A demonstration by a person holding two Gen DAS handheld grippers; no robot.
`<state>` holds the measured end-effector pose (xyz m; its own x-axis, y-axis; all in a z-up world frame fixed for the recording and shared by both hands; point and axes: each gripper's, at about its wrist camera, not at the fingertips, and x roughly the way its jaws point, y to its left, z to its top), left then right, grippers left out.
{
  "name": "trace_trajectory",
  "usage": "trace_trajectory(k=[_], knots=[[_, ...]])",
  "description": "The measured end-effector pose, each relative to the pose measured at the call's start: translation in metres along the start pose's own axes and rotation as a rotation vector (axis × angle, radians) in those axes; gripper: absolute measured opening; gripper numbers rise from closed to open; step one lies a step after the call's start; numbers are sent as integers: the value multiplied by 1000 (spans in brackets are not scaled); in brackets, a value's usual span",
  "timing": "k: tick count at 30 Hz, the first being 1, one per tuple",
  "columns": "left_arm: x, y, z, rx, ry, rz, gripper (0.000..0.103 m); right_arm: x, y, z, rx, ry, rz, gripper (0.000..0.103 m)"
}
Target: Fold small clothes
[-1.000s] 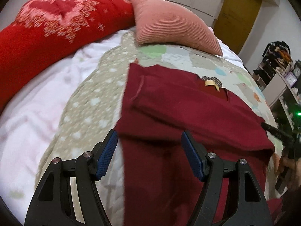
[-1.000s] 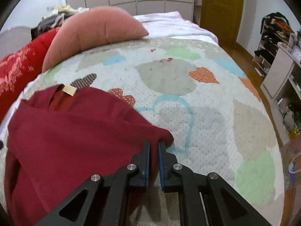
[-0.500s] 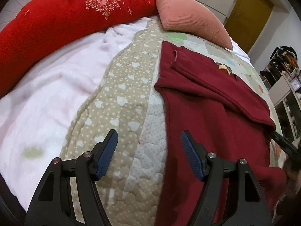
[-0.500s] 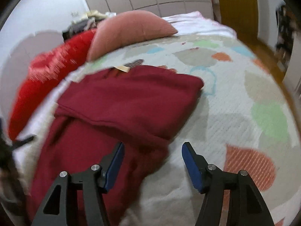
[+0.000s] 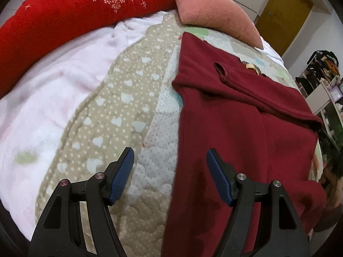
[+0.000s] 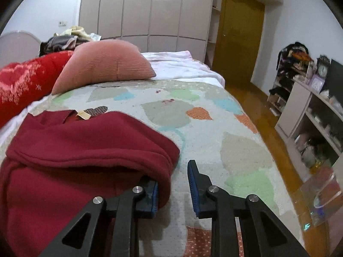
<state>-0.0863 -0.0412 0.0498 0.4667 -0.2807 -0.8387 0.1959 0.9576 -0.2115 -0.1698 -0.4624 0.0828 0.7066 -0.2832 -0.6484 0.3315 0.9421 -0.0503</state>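
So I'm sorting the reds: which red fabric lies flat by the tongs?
The dark maroon garment, folded on the quilt; the bright patterned red blanket lies bunched beyond.

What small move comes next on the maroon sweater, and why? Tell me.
Probably close the right gripper on the maroon sweater's folded edge: its jaws are open with that edge bulging between them. The left gripper is open over the opposite side edge.

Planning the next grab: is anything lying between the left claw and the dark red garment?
Nothing visible. The left claw hangs open over the garment's left edge, with only bare quilt beside it. The pink pillow sits at its far end.
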Motion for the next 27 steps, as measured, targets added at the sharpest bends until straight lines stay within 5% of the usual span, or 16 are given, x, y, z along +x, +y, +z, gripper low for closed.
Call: trace_trajectory(k=[5,8,10,17,20,27], knots=[[-11,0,-7,13,-6,-8,70,24,-8,-19,42,229,152,26],[-19,4,-14,21,-4,-15,70,-6,-28,-26,111,201,180,44],[-19,6,-20,23,16,-18,70,-27,-36,-30,150,180,207,45],[-30,12,-52,-3,97,-116,70,-75,-30,-73,229,267,546,52],[-35,11,-66,0,129,-154,70,-88,-29,-95,246,307,580,57],[-39,-3,-89,57,114,-102,71,-114,-39,-120,316,283,673,65]])
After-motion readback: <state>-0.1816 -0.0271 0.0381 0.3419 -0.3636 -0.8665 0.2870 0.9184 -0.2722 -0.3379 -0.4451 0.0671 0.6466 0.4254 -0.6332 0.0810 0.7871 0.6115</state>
